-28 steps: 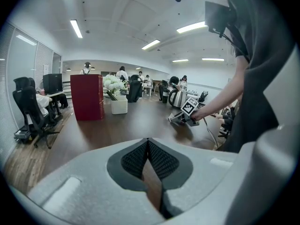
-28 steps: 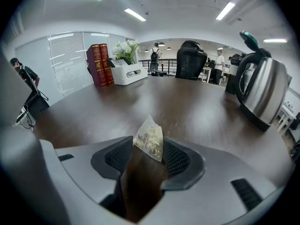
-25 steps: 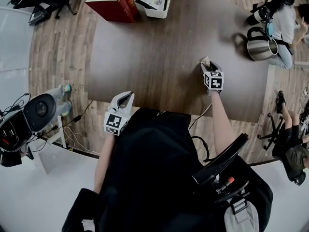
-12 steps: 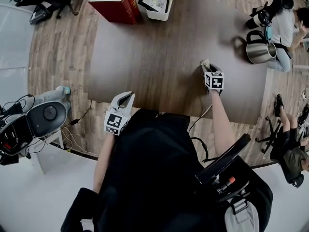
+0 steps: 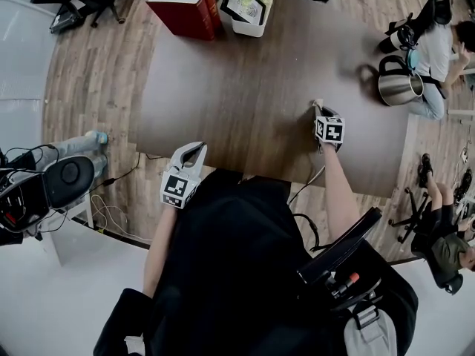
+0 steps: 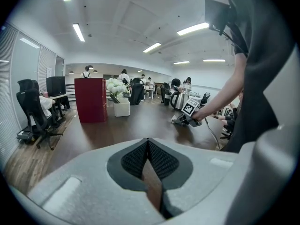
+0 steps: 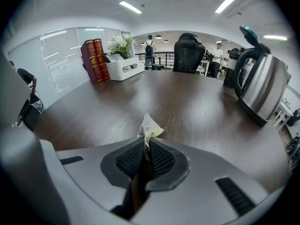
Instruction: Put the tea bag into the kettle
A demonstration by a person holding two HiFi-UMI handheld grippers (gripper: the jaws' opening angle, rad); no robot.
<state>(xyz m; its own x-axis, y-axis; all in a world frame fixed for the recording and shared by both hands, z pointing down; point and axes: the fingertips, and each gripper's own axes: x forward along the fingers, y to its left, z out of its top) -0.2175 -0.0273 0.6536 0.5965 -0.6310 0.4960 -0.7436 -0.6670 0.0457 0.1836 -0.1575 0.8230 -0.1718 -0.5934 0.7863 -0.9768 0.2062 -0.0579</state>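
the right gripper [image 7: 146, 154] has just closed its jaws and now pinches the tea bag [image 7: 150, 128] at the table [image 5: 245, 87], well apart from the kettle [image 7: 262, 86]; the grasp looks made, so lifting likely follows; the left gripper [image 6: 149, 161] sits pressed together, empty

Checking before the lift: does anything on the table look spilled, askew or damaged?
Nothing stands out. The steel kettle stands upright with its lid raised, and nothing is spilled on the dark wooden table. The pale paper tea bag is creased, pinched in the right gripper, whose jaws have just been closing.
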